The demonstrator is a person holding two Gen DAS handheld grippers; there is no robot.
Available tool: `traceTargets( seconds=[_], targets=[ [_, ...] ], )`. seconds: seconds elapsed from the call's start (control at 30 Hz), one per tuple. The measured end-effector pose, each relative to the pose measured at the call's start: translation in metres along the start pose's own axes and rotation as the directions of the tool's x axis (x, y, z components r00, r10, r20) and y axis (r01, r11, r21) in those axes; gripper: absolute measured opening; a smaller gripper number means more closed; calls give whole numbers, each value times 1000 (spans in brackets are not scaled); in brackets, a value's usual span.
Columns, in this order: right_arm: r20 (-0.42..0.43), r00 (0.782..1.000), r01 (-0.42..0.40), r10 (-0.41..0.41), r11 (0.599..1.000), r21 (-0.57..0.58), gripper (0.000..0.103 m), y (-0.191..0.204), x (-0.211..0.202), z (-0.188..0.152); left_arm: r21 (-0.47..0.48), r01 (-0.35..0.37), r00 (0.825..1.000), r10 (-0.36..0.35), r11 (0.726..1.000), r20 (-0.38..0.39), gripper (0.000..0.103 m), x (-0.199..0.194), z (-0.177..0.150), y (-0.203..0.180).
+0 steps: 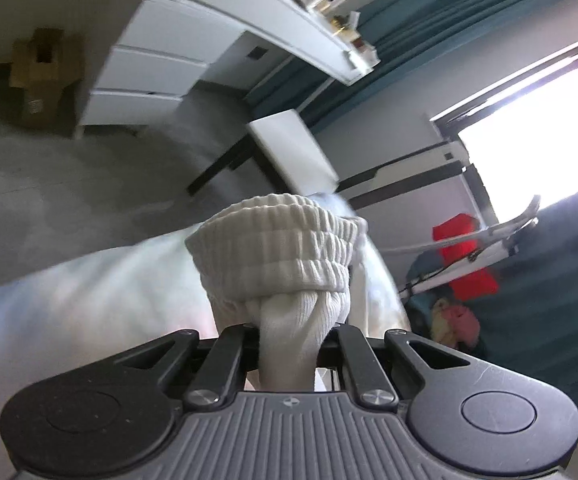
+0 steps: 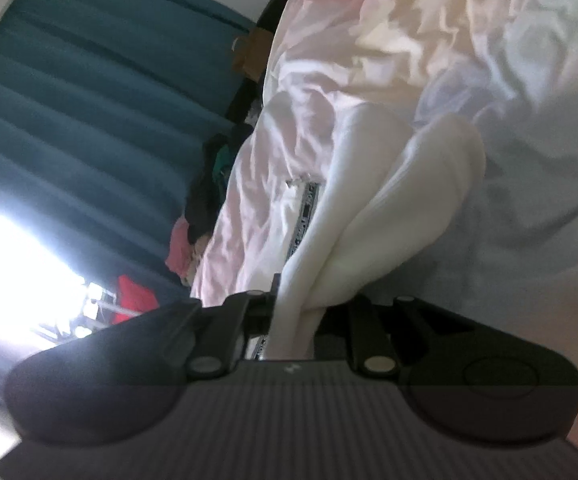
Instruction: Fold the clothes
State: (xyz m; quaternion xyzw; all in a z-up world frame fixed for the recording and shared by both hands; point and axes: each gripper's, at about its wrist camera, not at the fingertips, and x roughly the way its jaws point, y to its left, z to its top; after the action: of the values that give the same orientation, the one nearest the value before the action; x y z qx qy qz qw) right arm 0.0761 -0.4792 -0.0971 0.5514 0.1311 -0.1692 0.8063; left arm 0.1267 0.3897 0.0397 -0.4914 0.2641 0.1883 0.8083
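Your left gripper (image 1: 289, 330) clamps one ribbed white sock cuff (image 1: 277, 252); your right gripper (image 2: 295, 308) clamps two white toe ends (image 2: 401, 200) reaching toward 1 o'clock, their pinched parts hidden.

Left tool (image 1: 289, 332): bunched white sock (image 1: 277, 256) fills the gap between its fingers and blocks the near view ahead. Beyond and left, open grey floor (image 1: 69, 176), passable up to the white drawers (image 1: 137, 80) and a cardboard box (image 1: 41, 72). A white tabletop (image 1: 293, 148) on dark legs stands straight ahead past the sock. Right side crowded: rack (image 1: 469, 252) with a red cloth (image 1: 465, 256), teal curtain (image 1: 549, 300).

Right tool (image 2: 295, 312): sock (image 2: 389, 208) between its fingers, rumpled bedding (image 2: 449, 40) close ahead and right. Left, a clothes pile (image 2: 205, 200) against the curtain (image 2: 89, 100).
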Motion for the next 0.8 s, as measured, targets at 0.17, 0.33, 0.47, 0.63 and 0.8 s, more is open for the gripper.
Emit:
traceTargets(
  seconds=[0.17,0.33,0.47,0.63,0.8],
  targets=[
    [-55,997,56,-50,991,119,14,-33,-35,-2,35,-55,997,57,998,-51,9,-40,-18,62],
    [-126,989,114,-83,957,265,14,-72,-40,-10,33,-34,996,37,999,-84,17,-37,-38,119],
    [-137,989,93,-57,958,271,16,-75,-40,-11,111,-23,993,36,994,-110,26,-47,-46,126],
    [-168,985,72,-32,968,239,19,-74,-36,-8,329,-136,985,162,934,-55,60,-70,-67,108],
    [-164,985,-11,49,974,227,64,-69,-31,-6,507,-215,975,211,834,66,76,-107,-95,84]
  ],
)
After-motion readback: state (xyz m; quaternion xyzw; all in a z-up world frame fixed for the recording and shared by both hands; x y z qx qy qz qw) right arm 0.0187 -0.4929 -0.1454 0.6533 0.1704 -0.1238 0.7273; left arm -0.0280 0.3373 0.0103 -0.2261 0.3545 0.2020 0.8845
